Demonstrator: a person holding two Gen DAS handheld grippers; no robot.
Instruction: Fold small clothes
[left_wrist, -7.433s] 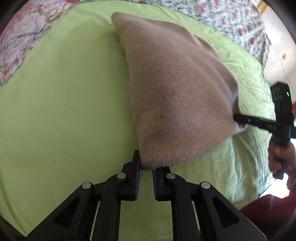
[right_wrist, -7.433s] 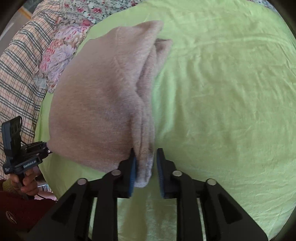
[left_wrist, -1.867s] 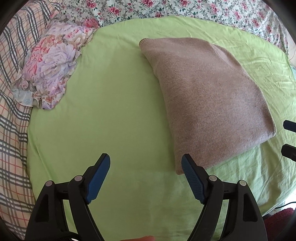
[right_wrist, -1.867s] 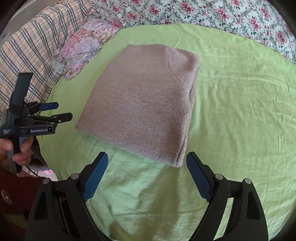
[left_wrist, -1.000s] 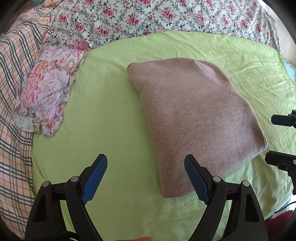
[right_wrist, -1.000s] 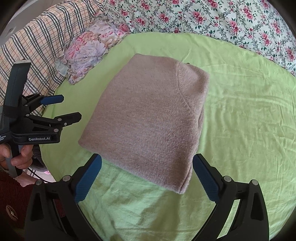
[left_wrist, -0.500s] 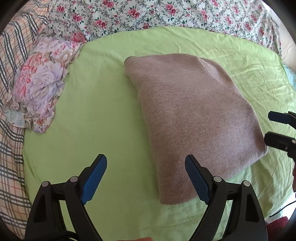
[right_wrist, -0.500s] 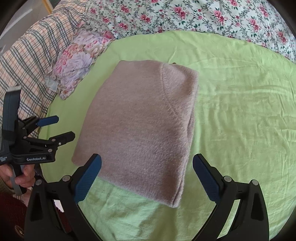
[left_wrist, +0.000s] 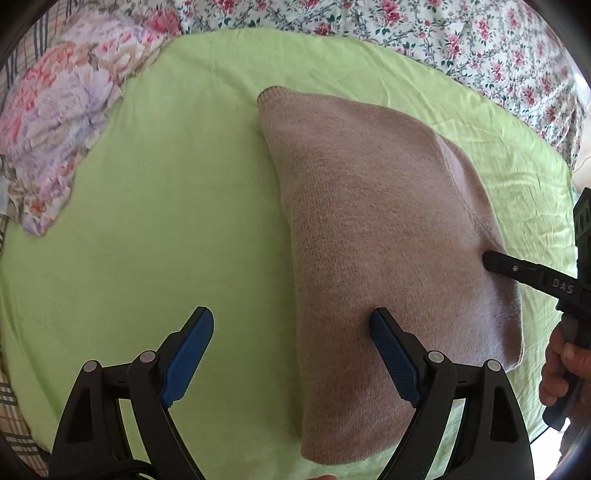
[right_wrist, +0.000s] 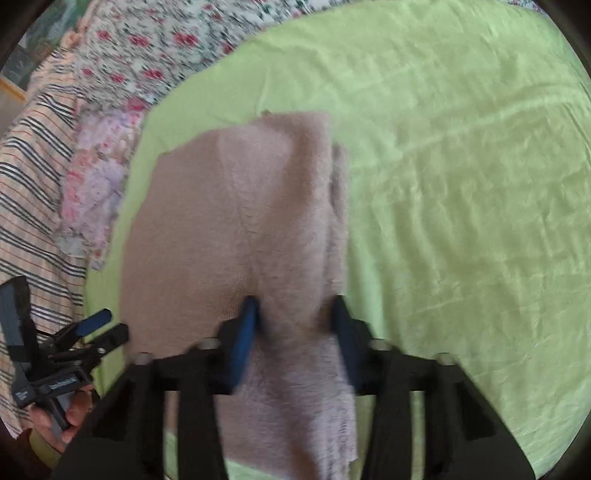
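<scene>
Folded beige sweater (left_wrist: 388, 229) on green sheet (left_wrist: 166, 206), right gripper (right_wrist: 295, 325) closing around its three o'clock edge, left gripper (left_wrist: 291, 354) gaping wide, empty, straddling its six o'clock corner

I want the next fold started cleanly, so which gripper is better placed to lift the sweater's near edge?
Right: the right gripper is closing with the sweater edge bunched between its pads; the left gripper stands open.

Black claw (left_wrist: 291, 332) — blue pads (left_wrist: 188, 354).
</scene>
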